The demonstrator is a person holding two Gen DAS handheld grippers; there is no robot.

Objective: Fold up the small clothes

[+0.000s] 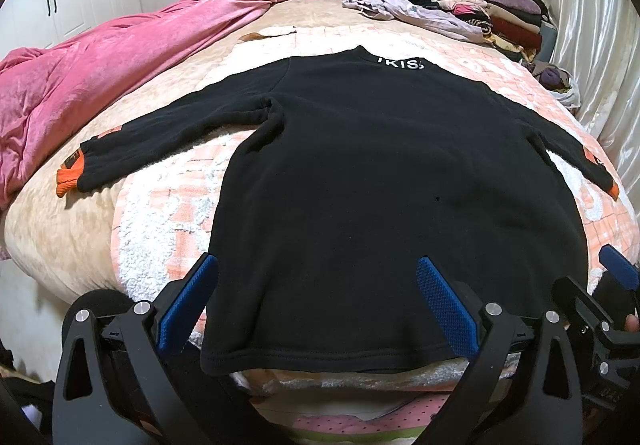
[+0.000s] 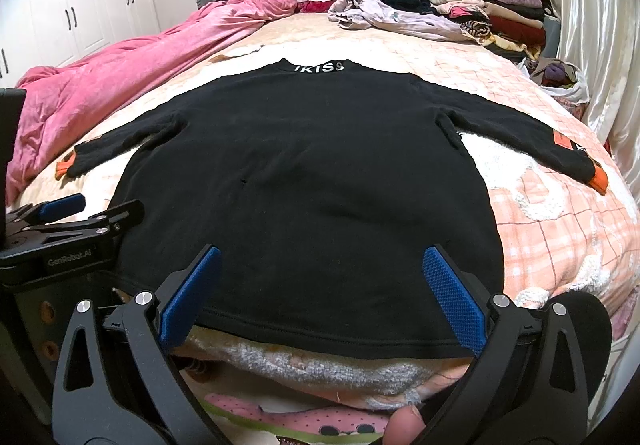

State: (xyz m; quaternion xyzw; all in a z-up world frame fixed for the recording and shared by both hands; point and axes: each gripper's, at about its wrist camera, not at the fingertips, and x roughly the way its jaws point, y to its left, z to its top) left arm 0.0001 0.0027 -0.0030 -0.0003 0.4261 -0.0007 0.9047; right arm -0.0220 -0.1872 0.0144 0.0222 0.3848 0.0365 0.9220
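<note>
Black shirt point(image 1: 360, 165) lies flat mid-frame on the bed point(image 1: 168, 213), sleeves out, hem nearest. Left claw point(image 1: 316, 305) and right claw point(image 2: 320, 297) both spread wide at the hem, gripping nothing.

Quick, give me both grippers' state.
Left gripper: open, holding nothing, at the black sweater's hem.
Right gripper: open, holding nothing.

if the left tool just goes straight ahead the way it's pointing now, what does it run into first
Probably the black sweatshirt. The open left tool points across its hem and body, spread flat on the bed. How high it sits above the cloth is unclear, so it may skim over it.
</note>
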